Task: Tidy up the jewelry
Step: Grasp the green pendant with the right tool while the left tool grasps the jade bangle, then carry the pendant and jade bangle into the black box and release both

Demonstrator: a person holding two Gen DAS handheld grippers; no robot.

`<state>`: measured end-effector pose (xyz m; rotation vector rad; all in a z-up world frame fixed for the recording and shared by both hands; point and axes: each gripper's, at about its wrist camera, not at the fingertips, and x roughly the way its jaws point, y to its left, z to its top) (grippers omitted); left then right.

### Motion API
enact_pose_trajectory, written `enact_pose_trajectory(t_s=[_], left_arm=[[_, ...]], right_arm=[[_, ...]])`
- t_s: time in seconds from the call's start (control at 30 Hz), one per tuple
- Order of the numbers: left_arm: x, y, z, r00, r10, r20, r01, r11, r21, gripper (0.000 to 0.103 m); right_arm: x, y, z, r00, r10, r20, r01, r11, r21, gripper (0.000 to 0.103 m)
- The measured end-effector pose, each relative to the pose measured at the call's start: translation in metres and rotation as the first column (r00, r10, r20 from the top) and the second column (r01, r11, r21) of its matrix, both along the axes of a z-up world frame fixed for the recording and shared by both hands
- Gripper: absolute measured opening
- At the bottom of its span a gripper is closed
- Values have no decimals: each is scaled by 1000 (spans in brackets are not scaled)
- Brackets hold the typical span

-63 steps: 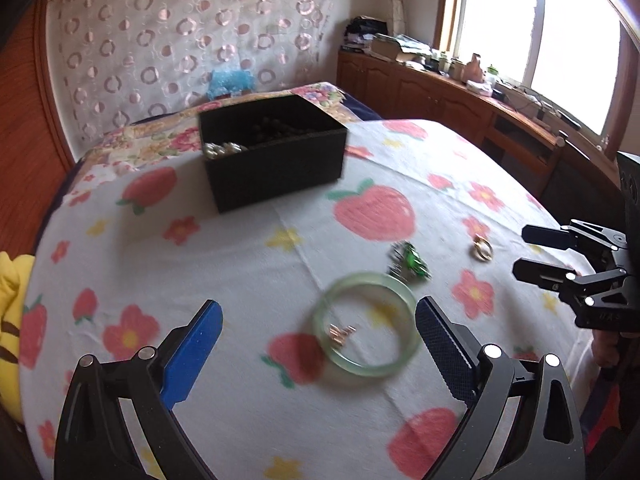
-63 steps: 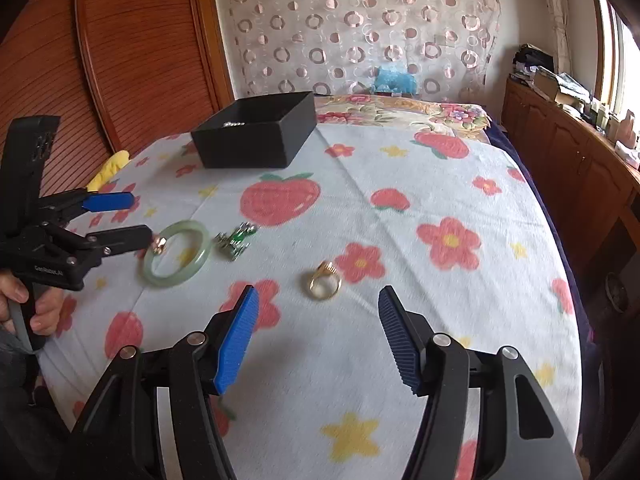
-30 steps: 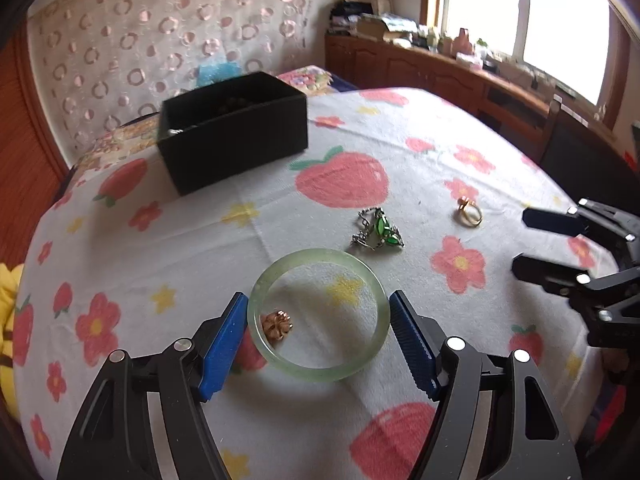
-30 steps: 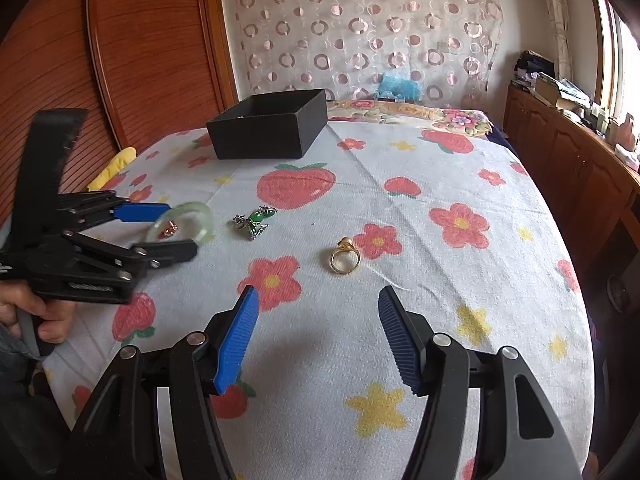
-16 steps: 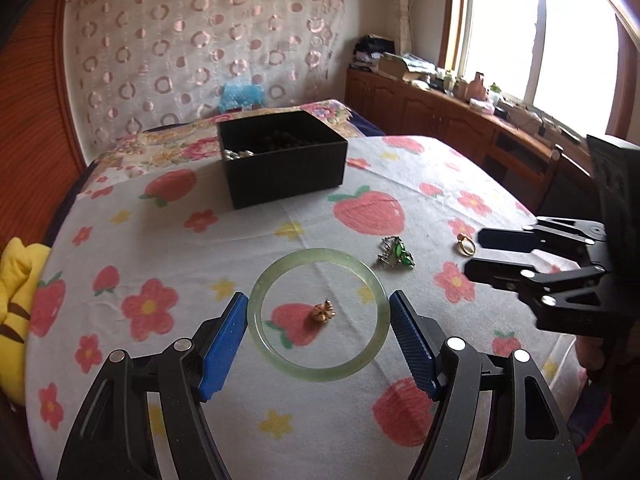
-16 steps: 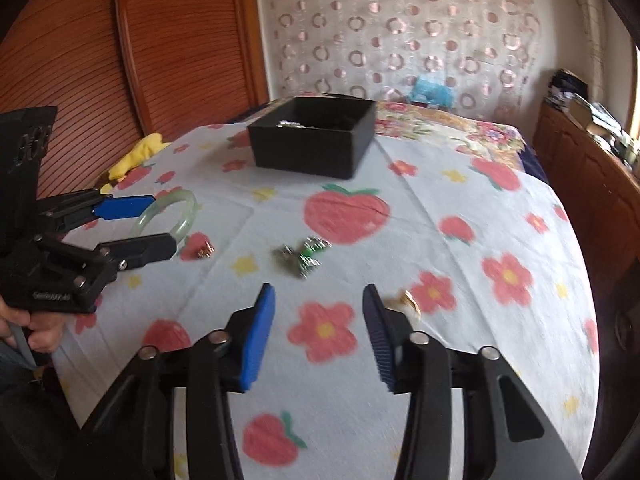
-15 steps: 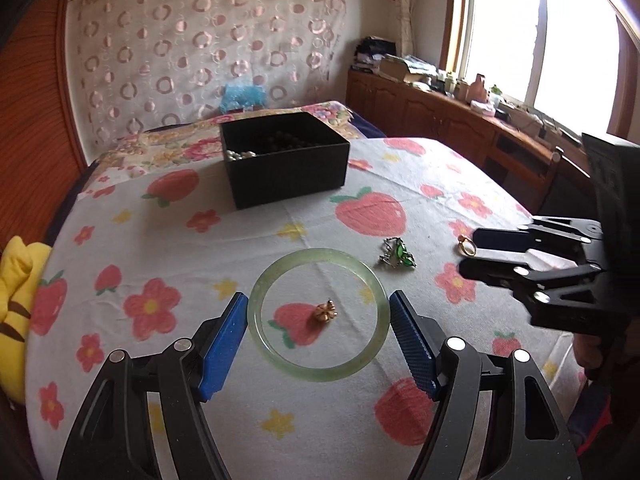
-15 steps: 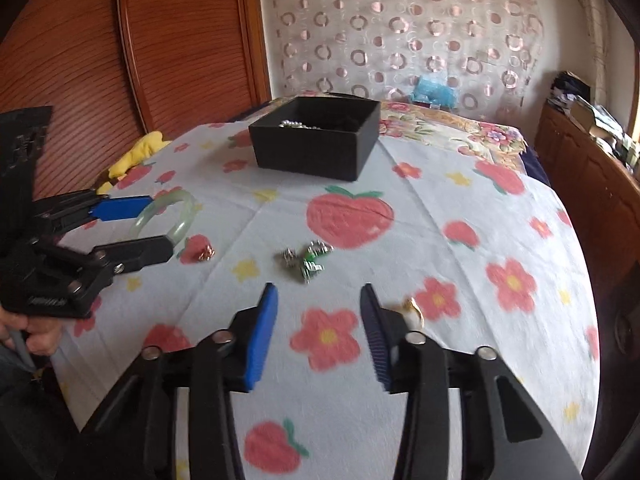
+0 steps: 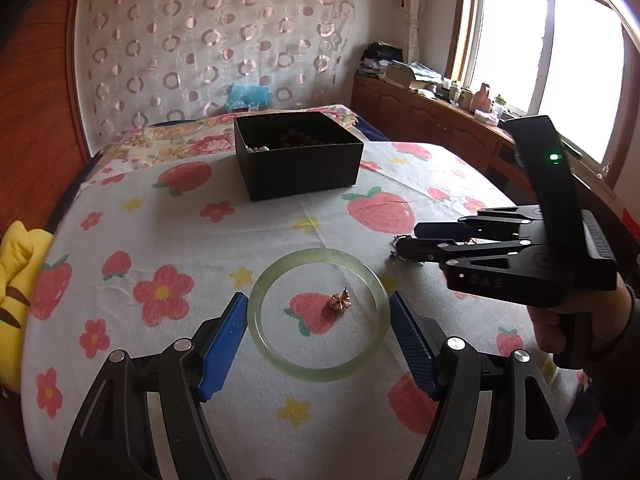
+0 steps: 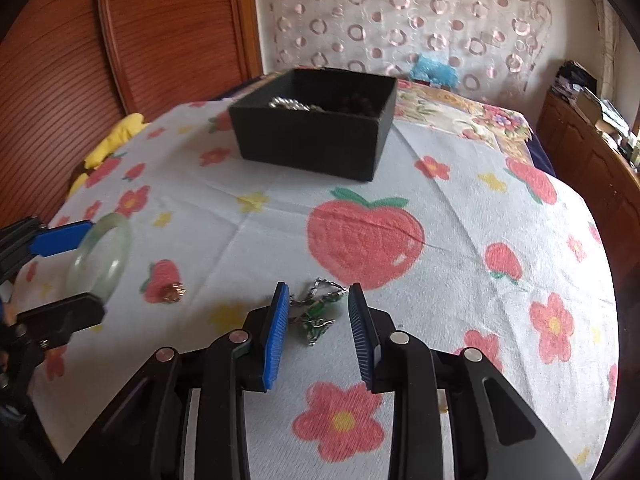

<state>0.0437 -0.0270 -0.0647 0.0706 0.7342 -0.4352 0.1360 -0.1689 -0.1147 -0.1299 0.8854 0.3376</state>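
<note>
The jaws of the left gripper (image 9: 318, 334) are spread wide, and the pale green jade bangle (image 9: 319, 314) is clamped across its full width between the two blue pads — it is held clear of the cloth, level with the fingers. A small rose-gold earring (image 9: 340, 302) is seen through the ring on the tablecloth (image 9: 168, 240) below. The jaws of the right gripper (image 10: 319, 334) are set at a narrower gap and nothing is gripped yet; a green-stoned pendant on a silver chain (image 10: 316, 316) lies on the cloth directly between the fingertips, its long axis running roughly along the fingers. The black jewelry box (image 10: 316, 136), already holding beads and a silver chain, stands well ahead of both grippers. The pendant is nearest the right gripper, so a closing there is judged the likely next move, with the bangle to be carried forward to the box.
</note>
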Motion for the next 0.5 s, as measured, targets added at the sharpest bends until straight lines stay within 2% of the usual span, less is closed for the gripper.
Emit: enact_pose_trajectory(t_s=[0.1, 0.17, 0.27, 0.5], left_arm=[[1, -1, -1, 1000, -4, -2, 4, 1000, -1, 69], [0, -1, -1, 1000, -7, -3, 7, 1000, -1, 69], [0, -2, -2, 1000, -6, -3, 6, 1000, 0, 69], [1, -1, -2, 1000, -2, 0, 2, 1000, 2, 69]], right_arm=[[1, -1, -2, 1000, -3, -4, 3, 1000, 7, 31], [1, 0, -3, 1000, 0, -5, 0, 1000, 1, 19], [0, 0, -3, 1000, 9, 4, -9, 1000, -17, 12], [-3, -7, 6, 999, 15, 30, -15, 1000, -1, 12]])
